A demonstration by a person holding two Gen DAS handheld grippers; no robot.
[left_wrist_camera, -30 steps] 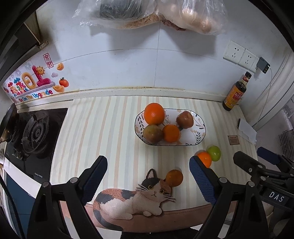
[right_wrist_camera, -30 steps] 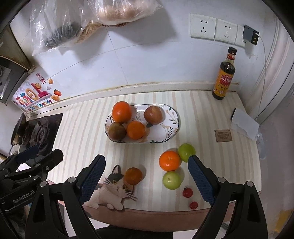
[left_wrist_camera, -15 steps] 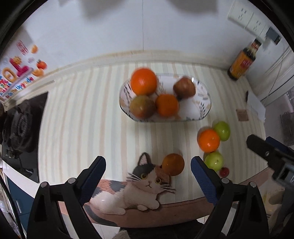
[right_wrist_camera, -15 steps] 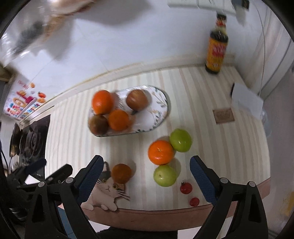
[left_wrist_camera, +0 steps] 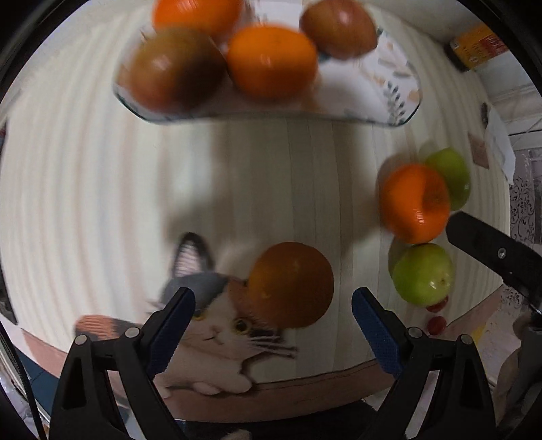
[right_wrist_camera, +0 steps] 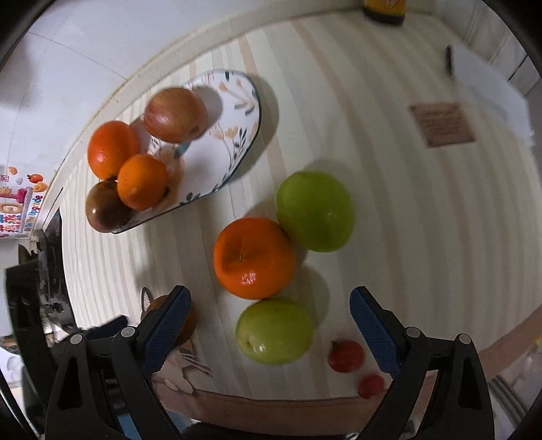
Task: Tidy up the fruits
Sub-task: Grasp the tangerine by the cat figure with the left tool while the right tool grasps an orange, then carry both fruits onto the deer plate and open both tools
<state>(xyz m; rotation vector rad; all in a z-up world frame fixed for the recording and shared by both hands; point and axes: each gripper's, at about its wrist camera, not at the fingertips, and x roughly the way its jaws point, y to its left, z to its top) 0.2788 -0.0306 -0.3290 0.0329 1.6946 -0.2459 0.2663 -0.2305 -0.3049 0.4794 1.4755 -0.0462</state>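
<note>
Left tongs (left_wrist_camera: 272, 314): blue pads apart, nothing clamped, low over the near edge of the striped table (left_wrist_camera: 101, 189). A dull orange fruit (left_wrist_camera: 291, 284) sits just ahead of and between the pads, on the head of a printed cat (left_wrist_camera: 216, 325) at the table edge; contact w/ the pads not seen. View is motion-blurred.

Right tongs (right_wrist_camera: 271, 325): pads also apart, empty. A small green fruit (right_wrist_camera: 274, 330) lies between them, touching neither pad. Behind it, touching or nearly so, a bright orange (right_wrist_camera: 254, 259); a larger green fruit (right_wrist_camera: 315, 211) sits against that orange on its far right. Two small red tomatoes (right_wrist_camera: 345, 355) lie near the table edge, close to the right pad.

Floral oval plate (right_wrist_camera: 237, 111), far left in the right wrist view: holds four fruits, i.e. a reddish apple (right_wrist_camera: 174, 115), a large orange (right_wrist_camera: 111, 149), a smaller orange (right_wrist_camera: 142, 181) and a dark brownish fruit (right_wrist_camera: 103, 208), all crowded at the plate's left end; right end bare.

Background: brown card (right_wrist_camera: 440, 123) and white paper (right_wrist_camera: 484, 78) at far right of table; base of a bottle (right_wrist_camera: 382, 10) by the wall. The dull orange fruit is partly hidden behind the right tongs' left pad in the right wrist view.
</note>
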